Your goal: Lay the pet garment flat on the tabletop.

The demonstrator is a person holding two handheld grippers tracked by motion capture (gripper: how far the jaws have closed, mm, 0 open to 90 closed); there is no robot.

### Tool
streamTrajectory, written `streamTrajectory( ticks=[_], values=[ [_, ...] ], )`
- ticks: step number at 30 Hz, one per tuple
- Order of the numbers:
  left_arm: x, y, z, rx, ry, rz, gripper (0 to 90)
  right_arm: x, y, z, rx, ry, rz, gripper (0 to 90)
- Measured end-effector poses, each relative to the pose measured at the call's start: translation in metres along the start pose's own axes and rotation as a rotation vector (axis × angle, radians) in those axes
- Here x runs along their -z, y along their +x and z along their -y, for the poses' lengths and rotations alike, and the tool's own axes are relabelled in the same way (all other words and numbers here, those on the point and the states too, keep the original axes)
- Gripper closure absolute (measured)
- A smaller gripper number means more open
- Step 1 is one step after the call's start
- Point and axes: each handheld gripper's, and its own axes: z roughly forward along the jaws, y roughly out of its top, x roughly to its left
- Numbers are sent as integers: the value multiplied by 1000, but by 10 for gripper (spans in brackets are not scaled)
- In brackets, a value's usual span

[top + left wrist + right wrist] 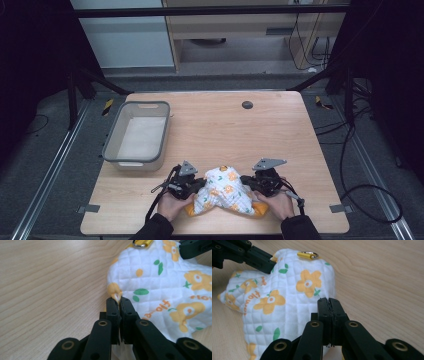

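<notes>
High view: a grey basket (136,134) sits up and to the left of the quilted cloth (223,191), well apart from it. That white cloth, printed with orange flowers and green leaves, lies bunched at the near edge of the wooden table (280,130). Left of the cloth, the left gripper (199,184) meets its edge; in the left gripper view its jaws are pressed together on a pinch of the cloth's orange-trimmed border (115,293). On the cloth's far end a yellow clip (308,255) with a metal ring shows. Right of the cloth, the right gripper (243,179) is clamped on the opposite edge, jaws closed on the fabric (328,301).
</notes>
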Motion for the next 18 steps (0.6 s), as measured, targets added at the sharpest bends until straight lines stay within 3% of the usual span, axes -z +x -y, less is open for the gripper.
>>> streamTrajectory(
  ticks=[13, 18],
  values=[
    [46, -8, -21, -20, -173, 35, 876, 38, 7, -12, 6, -161, -36, 894],
    [57, -15, -28, -42, -209, 44, 876, 50, 11, -19, 20, -211, -38, 894]
  ],
)
